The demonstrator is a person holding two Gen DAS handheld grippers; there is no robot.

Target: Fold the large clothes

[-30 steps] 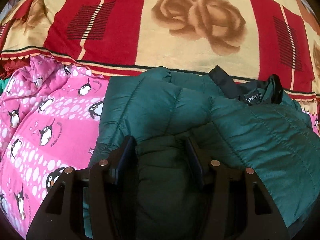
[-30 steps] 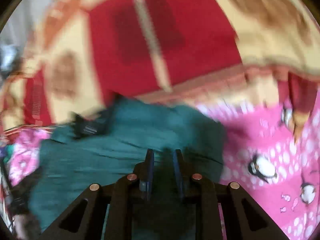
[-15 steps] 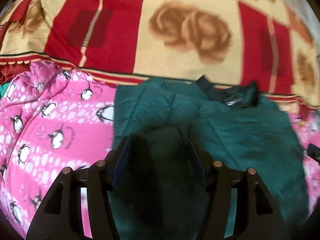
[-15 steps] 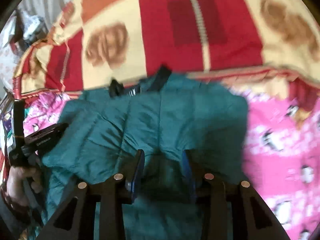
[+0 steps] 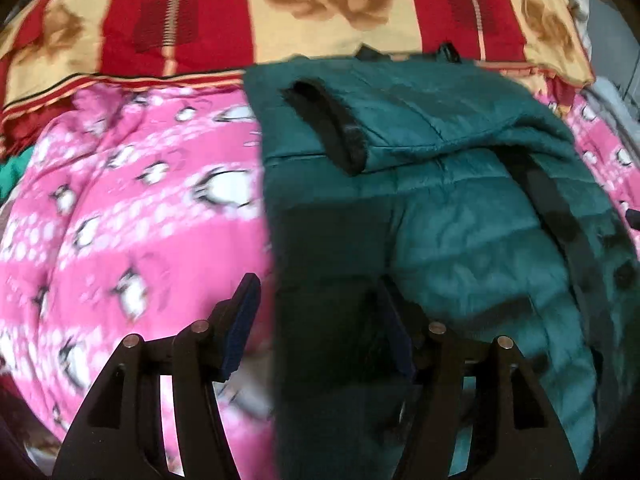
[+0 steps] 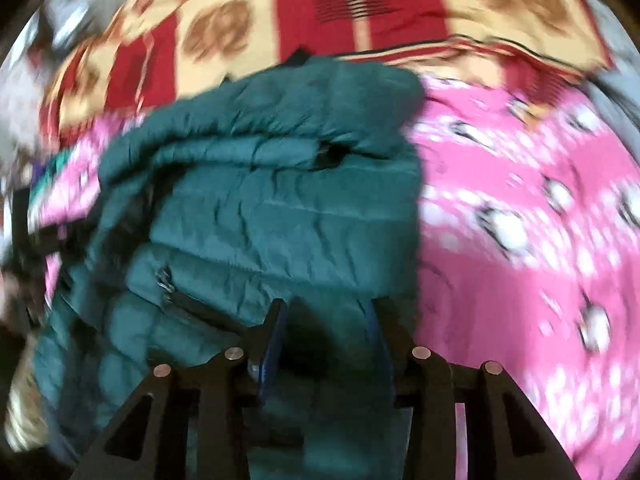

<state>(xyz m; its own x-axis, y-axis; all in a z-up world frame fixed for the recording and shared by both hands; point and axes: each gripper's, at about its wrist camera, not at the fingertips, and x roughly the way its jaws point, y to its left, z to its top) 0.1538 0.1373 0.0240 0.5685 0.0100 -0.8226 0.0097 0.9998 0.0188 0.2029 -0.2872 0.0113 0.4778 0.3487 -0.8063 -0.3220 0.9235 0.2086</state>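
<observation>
Left tongs (image 5: 318,320): fingers spread wide, released. The outer finger (image 5: 242,320) hangs over the pink penguin-print blanket (image 5: 132,216); the inner finger sits over the near left edge of the dark green puffer jacket (image 5: 460,208). Jacket fabric lies in the gap between them, but the pads do not press it.

Right tongs (image 6: 326,334): fingers parted. Green jacket (image 6: 280,208) fabric fills the gap between the blue pads (image 6: 270,354); whether it is pinched or only lying there, cannot tell. View heavily motion-blurred.

Jacket: lies on the bed, on the pink blanket, its far end reaching the edge of the red and cream rose-pattern blanket (image 5: 320,8). Quilted shell. In the left wrist view a sleeve is folded across the upper body, its black cuff (image 5: 332,124) pointing toward the jacket's left edge. A dark strip (image 5: 560,220) runs down the right half. Black collar parts (image 5: 404,50) just show at the far edge. In the right wrist view a black zipper (image 6: 176,296) sits on the near left panel, and a dark opening (image 6: 330,156) shows under the folded upper layer.

Surroundings: pink blanket flanks the jacket on both sides. Rose blanket (image 6: 360,12) spans the far side of both views. A blurred dark shape (image 6: 28,232) at the left rim of the right wrist view, not identifiable.
</observation>
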